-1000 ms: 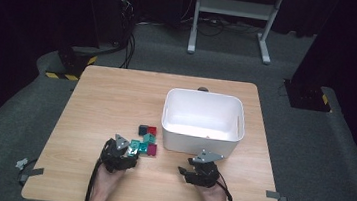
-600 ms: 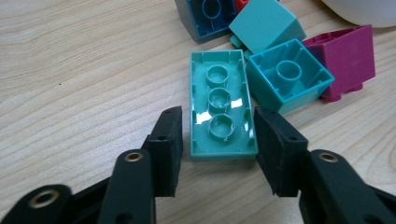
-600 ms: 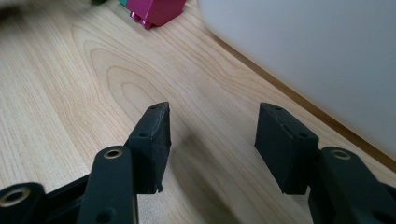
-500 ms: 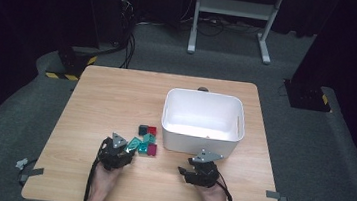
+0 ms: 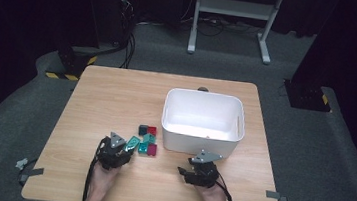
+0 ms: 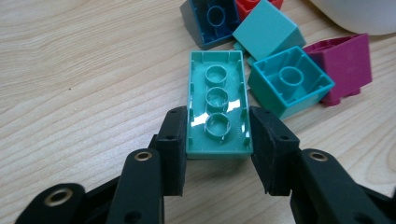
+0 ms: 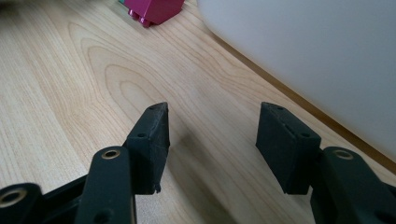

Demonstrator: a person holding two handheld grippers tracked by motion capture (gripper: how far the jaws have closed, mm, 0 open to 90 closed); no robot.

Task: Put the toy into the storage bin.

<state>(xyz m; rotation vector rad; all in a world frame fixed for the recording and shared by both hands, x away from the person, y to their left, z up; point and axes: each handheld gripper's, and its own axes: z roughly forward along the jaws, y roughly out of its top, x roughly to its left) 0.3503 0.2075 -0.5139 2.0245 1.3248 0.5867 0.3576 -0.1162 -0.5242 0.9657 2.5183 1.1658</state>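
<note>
My left gripper (image 6: 217, 126) is shut on a long green brick (image 6: 215, 79), which lies underside up with its hollow tubes showing. Its black pads (image 6: 175, 135) press on the two long sides of the brick's near end, and the jaws have just been closing on it. From above, the left gripper (image 5: 129, 145) sits at the near left edge of the brick pile with the green brick (image 5: 133, 142) in its jaws. My right gripper (image 7: 212, 126) stands open over bare wood with nothing between its fingers. In the high view the right gripper (image 5: 185, 171) rests in front of the bin.
A white bin (image 5: 197, 140) stands at the table's middle right, and its wall (image 7: 317, 51) is close beside the right jaws. Loose bricks lie beyond the green one: a turquoise one (image 6: 289, 79), a magenta one (image 6: 343, 65), a teal cube (image 6: 266, 30) and a blue one (image 6: 212, 21).
The left gripper's jaws have come together on the green brick. Both hands stay where they were.
</note>
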